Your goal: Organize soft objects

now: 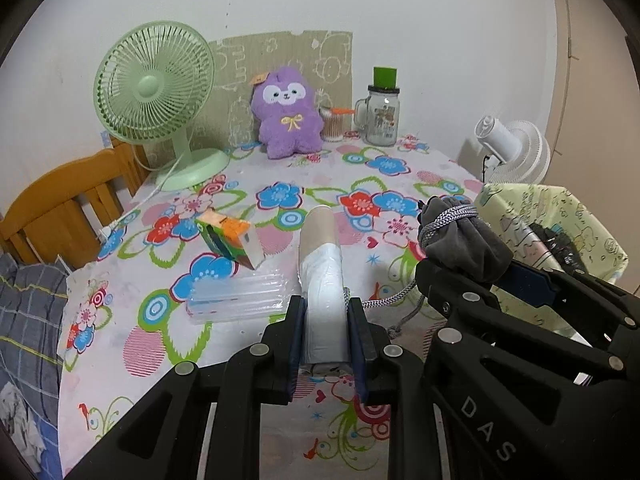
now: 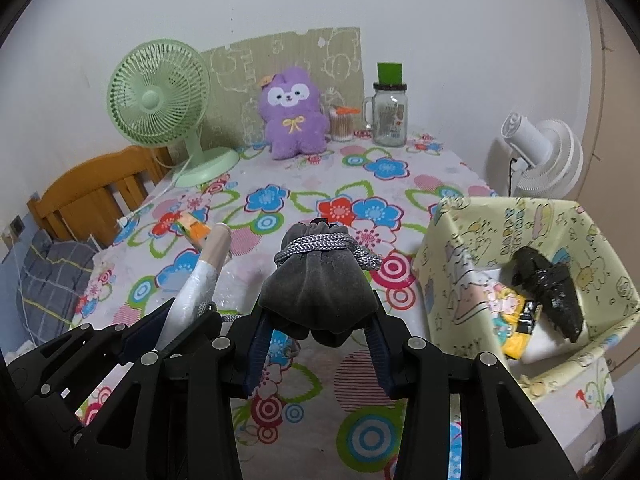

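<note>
My left gripper [image 1: 325, 312] is shut on a roll of white plastic bags on a cardboard tube [image 1: 322, 264], held above the flowered table. The roll also shows in the right wrist view [image 2: 204, 276]. My right gripper [image 2: 318, 320] is shut on a grey velvet drawstring pouch [image 2: 320, 284] tied with a grey cord. In the left wrist view the pouch [image 1: 460, 236] sits just right of the roll. A yellow-green patterned box [image 2: 452, 232] at the table's right holds a black object [image 2: 548, 280] and colourful packets [image 2: 512, 312]. A purple plush toy [image 1: 286, 112] sits at the back.
A green desk fan [image 1: 154, 84] stands back left, a glass mug jar [image 1: 382, 114] and a cotton-swab cup [image 1: 333, 124] back right. A tissue pack [image 1: 230, 240] and clear plastic pack [image 1: 240, 296] lie on the flowered tablecloth [image 1: 280, 200]. A white fan [image 1: 512, 148] and wooden chair [image 1: 60, 200] flank the table.
</note>
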`<action>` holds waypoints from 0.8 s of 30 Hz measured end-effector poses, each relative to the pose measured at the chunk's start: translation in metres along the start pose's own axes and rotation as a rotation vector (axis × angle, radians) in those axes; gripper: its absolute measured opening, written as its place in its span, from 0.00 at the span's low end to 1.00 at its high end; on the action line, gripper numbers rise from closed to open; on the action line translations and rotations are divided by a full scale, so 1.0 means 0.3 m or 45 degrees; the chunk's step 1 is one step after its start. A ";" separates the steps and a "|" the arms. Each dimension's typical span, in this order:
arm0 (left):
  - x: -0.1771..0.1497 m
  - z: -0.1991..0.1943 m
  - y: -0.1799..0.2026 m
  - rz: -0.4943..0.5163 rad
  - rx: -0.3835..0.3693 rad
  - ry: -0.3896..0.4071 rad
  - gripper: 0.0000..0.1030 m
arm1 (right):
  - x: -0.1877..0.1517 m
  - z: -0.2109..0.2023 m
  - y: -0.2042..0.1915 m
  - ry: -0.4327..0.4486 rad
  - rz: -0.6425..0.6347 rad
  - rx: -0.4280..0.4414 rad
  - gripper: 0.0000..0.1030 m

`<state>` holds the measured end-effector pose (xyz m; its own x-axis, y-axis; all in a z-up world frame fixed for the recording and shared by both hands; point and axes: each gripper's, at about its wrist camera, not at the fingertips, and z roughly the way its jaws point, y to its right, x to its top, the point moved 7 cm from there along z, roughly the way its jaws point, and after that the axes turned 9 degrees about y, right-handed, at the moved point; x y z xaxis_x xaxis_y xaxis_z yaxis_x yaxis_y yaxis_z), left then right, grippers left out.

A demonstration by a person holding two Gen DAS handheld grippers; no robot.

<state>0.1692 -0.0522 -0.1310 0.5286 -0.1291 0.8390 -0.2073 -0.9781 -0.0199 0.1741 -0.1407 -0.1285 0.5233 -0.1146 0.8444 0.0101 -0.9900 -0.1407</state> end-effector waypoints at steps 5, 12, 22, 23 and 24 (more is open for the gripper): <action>0.023 -0.040 0.020 0.001 -0.009 0.028 0.19 | 0.022 -0.050 0.009 0.027 -0.012 -0.005 0.46; 0.057 -0.096 0.038 0.001 -0.003 0.071 0.19 | 0.059 -0.108 0.017 0.067 -0.018 0.000 0.46; 0.115 -0.154 0.078 0.024 -0.008 0.120 0.19 | 0.115 -0.184 0.045 0.120 -0.010 -0.007 0.46; 0.117 -0.155 0.078 0.026 -0.009 0.122 0.19 | 0.120 -0.189 0.049 0.125 -0.008 -0.007 0.46; 0.123 -0.159 0.084 0.030 -0.009 0.128 0.19 | 0.125 -0.194 0.052 0.129 -0.005 -0.008 0.46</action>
<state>0.1442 -0.0737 -0.0744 0.4385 -0.1351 0.8885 -0.2248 -0.9737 -0.0371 0.1442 -0.1652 -0.0690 0.4341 -0.1180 0.8931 0.0069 -0.9909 -0.1343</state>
